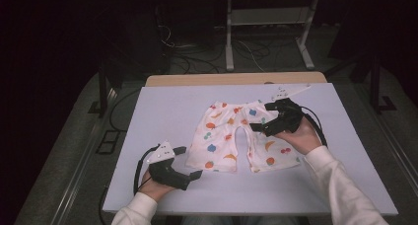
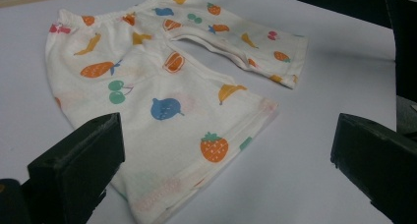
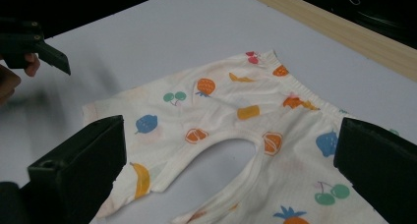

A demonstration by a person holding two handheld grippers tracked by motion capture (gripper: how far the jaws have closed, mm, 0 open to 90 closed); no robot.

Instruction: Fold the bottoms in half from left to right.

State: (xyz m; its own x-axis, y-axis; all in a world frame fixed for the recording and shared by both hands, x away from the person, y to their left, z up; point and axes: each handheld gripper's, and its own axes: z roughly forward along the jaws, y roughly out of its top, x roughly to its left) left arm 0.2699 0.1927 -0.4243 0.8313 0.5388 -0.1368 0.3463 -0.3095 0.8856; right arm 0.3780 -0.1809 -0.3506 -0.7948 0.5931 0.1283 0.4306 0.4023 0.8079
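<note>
free: bare table point(image 1: 162, 106) left of shorts point(image 1: 231, 136) | obstacle: right hand-held gripper point(image 1: 268, 117) over them, seemingly

Left hand-held gripper point(image 1: 190, 162) sits low at the near left, gripped from beneath by the left hand point(image 1: 154, 187), its white sleeve coming in from the bottom edge, grey three-cornered plate on top, jaws spread wide and pointing to the right. Over on the right, the right hand point(image 1: 301, 136) reaches forward on a long white-sleeved forearm and holds the right hand-held gripper point(image 1: 259, 117) farther out, its jaws aimed leftward and parted too, with plenty of gap between them in the right gripper view. The two hands are well apart.
</note>
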